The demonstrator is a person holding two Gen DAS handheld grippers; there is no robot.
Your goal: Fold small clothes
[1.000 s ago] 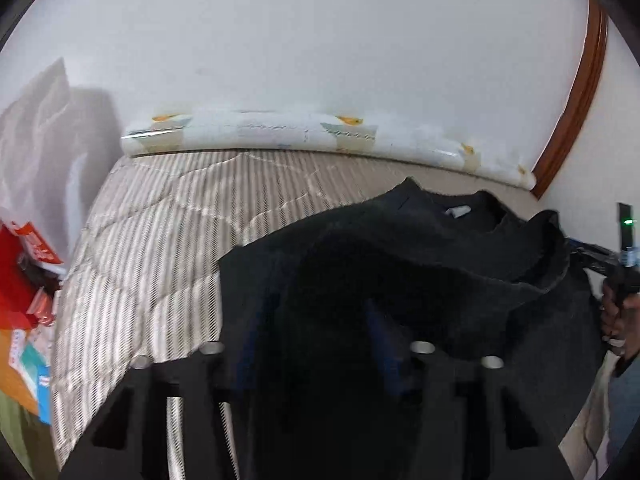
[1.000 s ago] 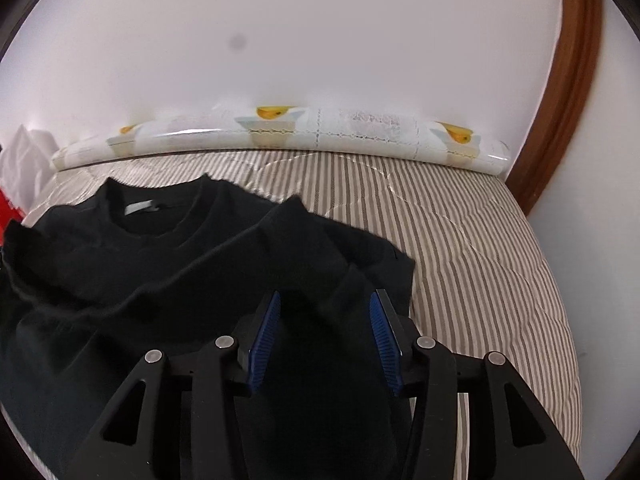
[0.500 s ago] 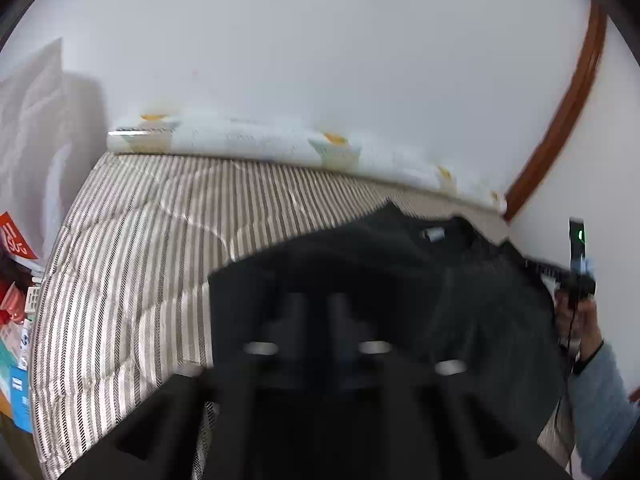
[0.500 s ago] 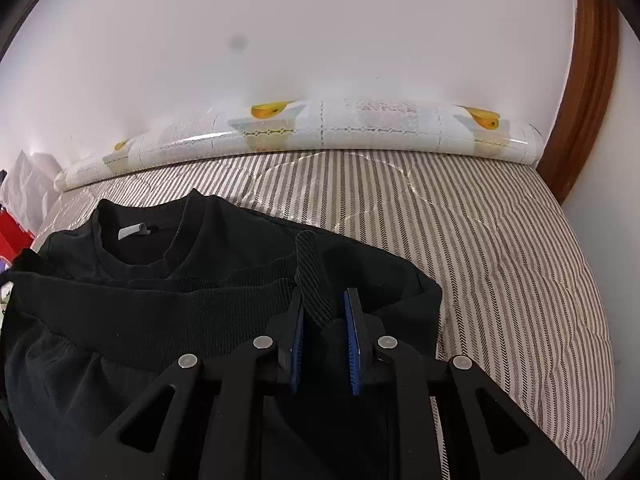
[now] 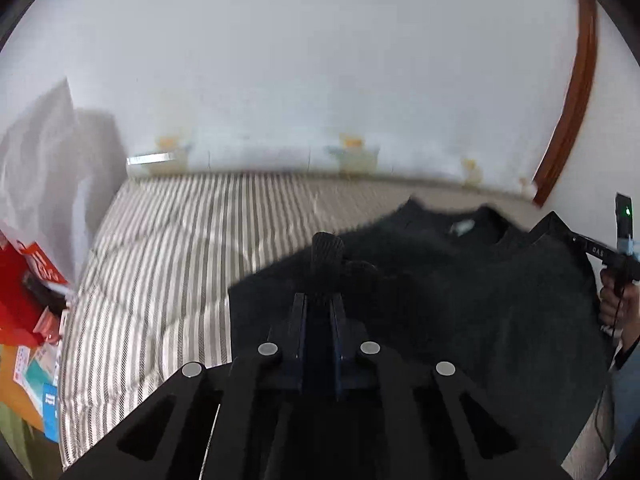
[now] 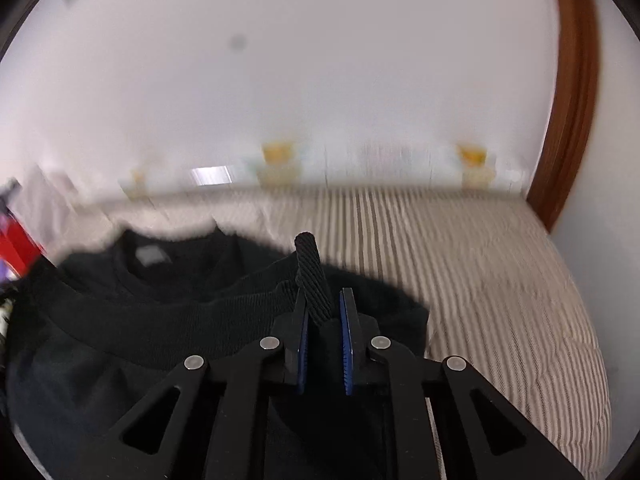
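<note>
A: What is held nearest the cameras?

B: A ribbed hem of the black sweatshirt [image 5: 460, 300] is pinched by the left gripper [image 5: 319, 308], whose fingers are closed down to a narrow slit on the fabric. The same is done by the right gripper [image 6: 325, 304]: a ribbed fold of the sweatshirt [image 6: 160, 320] is clamped between its blue-lined fingers, which are nearly together, and the fold stands up above the tips.

A: Where is the sweatshirt lying?

B: It is spread on the striped quilt [image 5: 168, 248], with its lower edge lifted toward the grippers and its collar and white neck label turned toward the far side. In the left view the right-hand tool is seen at the sweatshirt's far right edge, gripped by a hand [image 5: 616, 304].

A: And beyond the sweatshirt?

B: A roll of printed plastic sheet [image 6: 360, 168] is laid along the quilt's far edge, against the white wall [image 6: 320, 60]. A brown wooden frame [image 6: 572, 100] is seen right of the quilt, and red boxes [image 5: 24, 288] left of it.
</note>
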